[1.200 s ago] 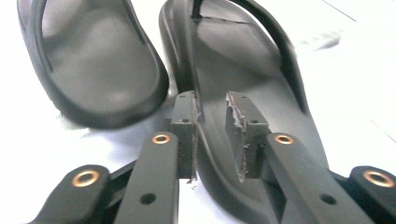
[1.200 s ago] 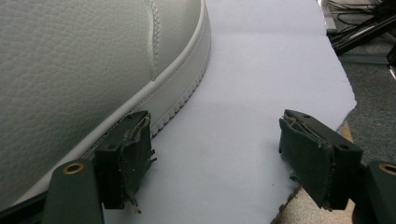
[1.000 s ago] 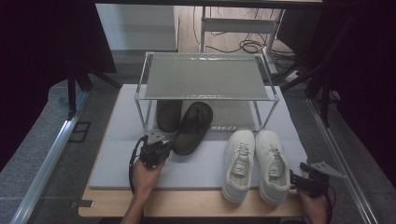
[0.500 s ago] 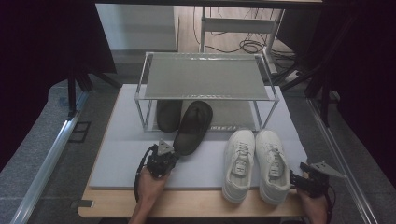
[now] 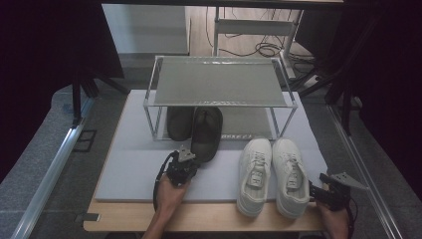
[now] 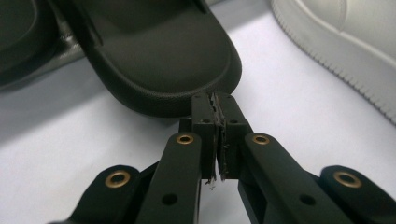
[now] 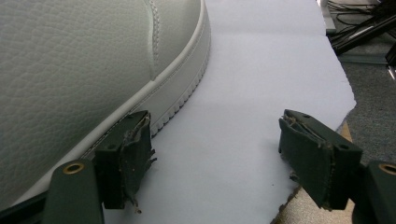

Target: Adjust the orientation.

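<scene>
- Black slipper (image 6: 159, 60) lies just ahead of the left tongs (image 6: 215, 100), its rounded end at their tips; contact cannot be confirmed.
- Left tongs are closed, pads together, holding nothing.
- Judged step: nudging the slipper under the wire rack (image 5: 219, 82) beside its mate (image 5: 179, 122); a straight, level push is called for.
- Right tongs (image 7: 215, 140) stand wide apart and empty, one pad just beside the white sneaker (image 7: 84, 70) on the desk (image 5: 129, 164).
</scene>
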